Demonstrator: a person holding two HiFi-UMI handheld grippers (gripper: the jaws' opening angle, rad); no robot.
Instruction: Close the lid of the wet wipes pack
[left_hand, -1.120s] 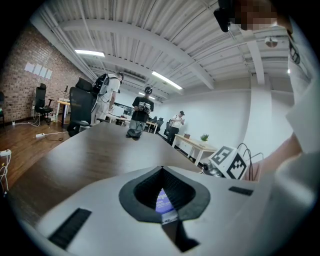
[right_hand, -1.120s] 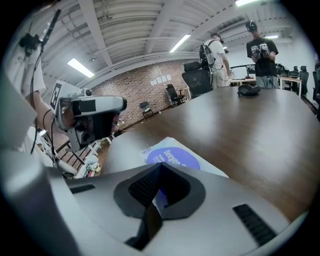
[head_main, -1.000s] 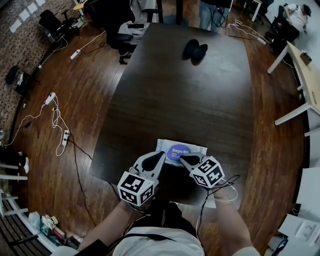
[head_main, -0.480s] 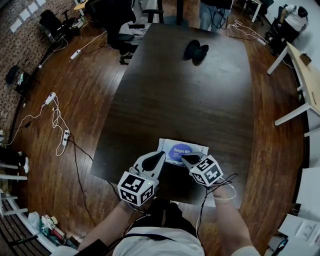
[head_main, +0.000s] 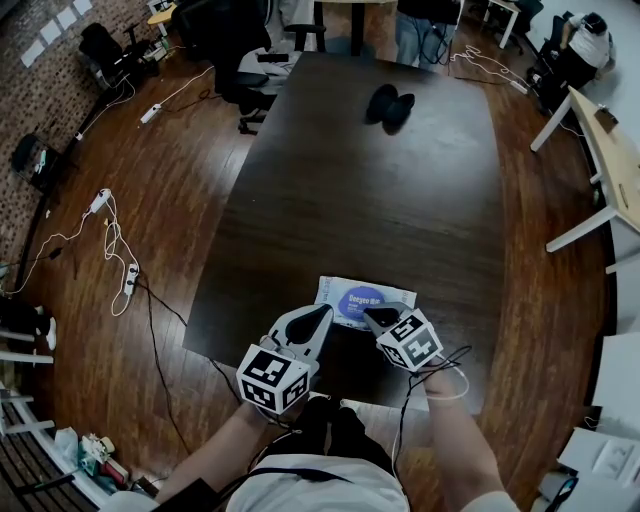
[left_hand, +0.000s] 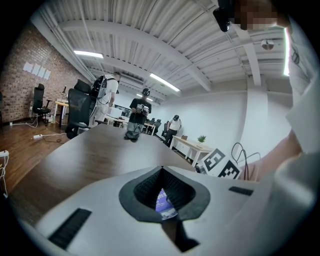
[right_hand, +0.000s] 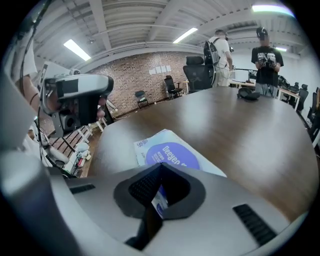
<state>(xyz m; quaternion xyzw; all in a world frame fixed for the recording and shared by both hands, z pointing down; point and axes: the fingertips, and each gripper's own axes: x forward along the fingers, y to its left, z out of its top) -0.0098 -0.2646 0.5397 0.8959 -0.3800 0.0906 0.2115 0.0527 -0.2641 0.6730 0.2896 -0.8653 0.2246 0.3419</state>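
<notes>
The wet wipes pack (head_main: 338, 290) lies flat on the dark table (head_main: 400, 200) near its front edge. It is white, and its blue oval lid (head_main: 361, 299) looks flat against the top. My right gripper (head_main: 376, 315) is shut, its tip on the pack's near right part beside the lid. In the right gripper view the pack (right_hand: 172, 152) lies just beyond the shut right gripper (right_hand: 161, 165). My left gripper (head_main: 320, 314) is shut too, its tip at the pack's near left corner. Only a sliver of the pack (left_hand: 162, 202) shows behind the left gripper (left_hand: 161, 169).
A black object (head_main: 390, 103) sits at the table's far end. People stand beyond it (head_main: 415, 25). Office chairs (head_main: 235, 60) are at the far left, white desks (head_main: 610, 150) at the right. Cables and power strips (head_main: 115, 250) lie on the wooden floor to the left.
The right gripper has tilted a little and its tip has crept slightly left along the pack's near edge. The left gripper and the pack have stayed put.
</notes>
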